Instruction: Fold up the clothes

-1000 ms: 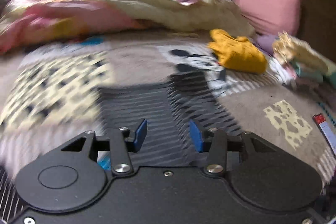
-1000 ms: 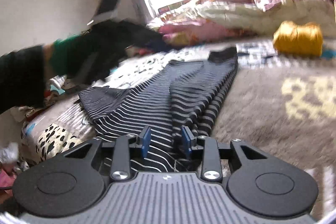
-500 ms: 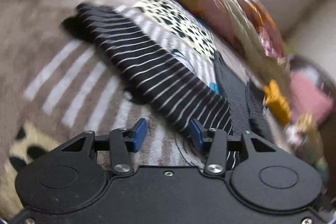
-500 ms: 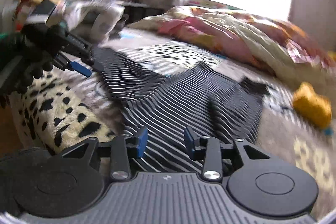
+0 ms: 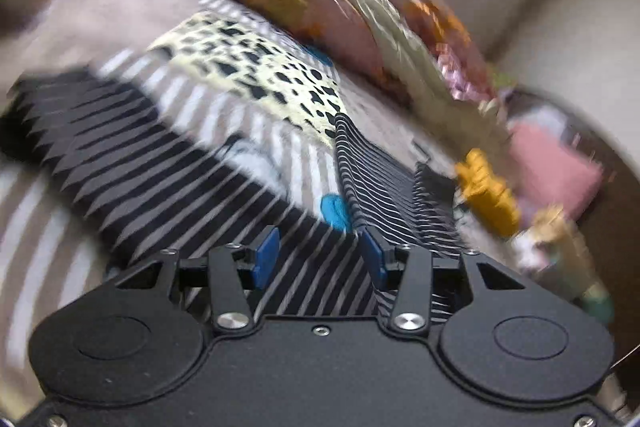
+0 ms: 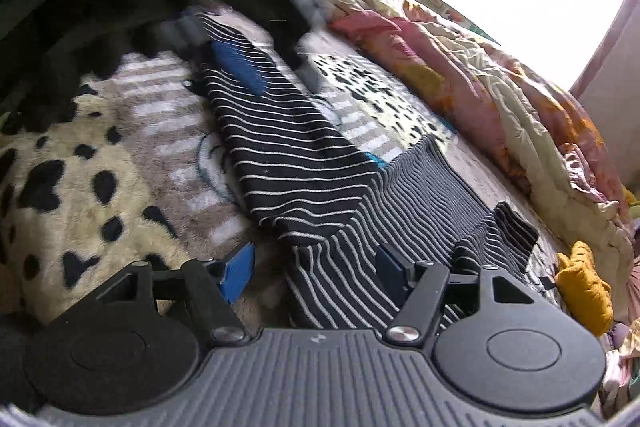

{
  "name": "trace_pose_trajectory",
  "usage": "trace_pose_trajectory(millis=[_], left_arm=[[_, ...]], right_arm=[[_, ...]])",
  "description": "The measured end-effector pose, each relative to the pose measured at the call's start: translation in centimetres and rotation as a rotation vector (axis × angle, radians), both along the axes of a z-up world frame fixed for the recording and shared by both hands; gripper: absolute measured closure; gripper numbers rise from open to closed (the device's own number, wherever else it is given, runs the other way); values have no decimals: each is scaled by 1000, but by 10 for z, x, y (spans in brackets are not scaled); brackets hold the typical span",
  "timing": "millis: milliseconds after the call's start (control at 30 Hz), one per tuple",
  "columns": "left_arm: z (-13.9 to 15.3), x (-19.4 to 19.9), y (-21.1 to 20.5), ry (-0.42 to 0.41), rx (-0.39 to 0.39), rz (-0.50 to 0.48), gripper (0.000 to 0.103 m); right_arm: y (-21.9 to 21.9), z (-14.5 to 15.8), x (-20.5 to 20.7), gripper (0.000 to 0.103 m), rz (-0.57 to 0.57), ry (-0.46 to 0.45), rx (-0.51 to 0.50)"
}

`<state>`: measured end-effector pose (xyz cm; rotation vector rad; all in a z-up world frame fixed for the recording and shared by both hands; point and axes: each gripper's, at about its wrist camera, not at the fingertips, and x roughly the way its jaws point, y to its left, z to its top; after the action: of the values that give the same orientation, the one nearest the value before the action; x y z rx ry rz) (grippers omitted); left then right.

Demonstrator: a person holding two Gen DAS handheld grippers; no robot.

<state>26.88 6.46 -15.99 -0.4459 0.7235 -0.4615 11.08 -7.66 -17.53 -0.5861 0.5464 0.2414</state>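
Right wrist view: the striped garment (image 6: 296, 163) is spread on the bed (image 6: 168, 131), the right hand-held gripper (image 6: 316, 273) just opened wide, unclamped; the left hand-held gripper (image 5: 320, 255) is held apart over it.

One black top with thin white stripes (image 6: 288, 163) lies on the bed, with two sleeves showing — one long and stretched out, one short and folded near the far edge. One mustard-yellow garment (image 6: 584, 287) sits apart from it. There is one crumpled quilt (image 6: 480, 75) in pink, orange and cream, one plush blanket with black spots (image 6: 72, 187) and one pink pillow (image 5: 556, 171). Two grippers are in sight — the right gripper (image 6: 314, 273) and the left gripper (image 5: 320, 259) — each with two blue pads.
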Motion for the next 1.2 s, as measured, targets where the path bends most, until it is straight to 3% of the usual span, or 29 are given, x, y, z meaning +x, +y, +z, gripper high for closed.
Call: trace_pose_trajectory(millis=[33,67,200,267,433,533,567,667,767,967,1133,1200], left_arm=[[3,12,-11,-4,35,-18,59],[2,26,-20,3,33,-38,59],[-2,82,-61,53,58,-96,59],[-8,109,-80,85,76,-102,59],[-23,150,-107,126,135,-73,59],[-23,163,-119,122,168,-75,60],[-23,167,-123,121,179,-76,65],[-15,169,-140,93,257,-85,92],[-3,163,-160,49,346,-99,97],[17,143,-207,5,428,-115,98],[9,138,-249,15,502,-142,98],[-2,139,-259,79,469,-214,86]], right_arm=[[1,-1,2,46,-5,1,5],[1,-2,4,61,-11,2,11],[0,-4,11,71,-35,17,58],[-6,-1,13,85,-49,42,131],[-24,2,9,90,-75,71,303],[-32,2,7,91,-69,58,355],[-36,2,6,91,-69,57,376],[-51,1,6,92,-88,63,462],[-77,2,5,92,-140,73,608],[-127,-2,0,92,-233,91,899],[-154,-15,-7,92,-290,136,1034],[-159,-21,-10,92,-326,151,1045]])
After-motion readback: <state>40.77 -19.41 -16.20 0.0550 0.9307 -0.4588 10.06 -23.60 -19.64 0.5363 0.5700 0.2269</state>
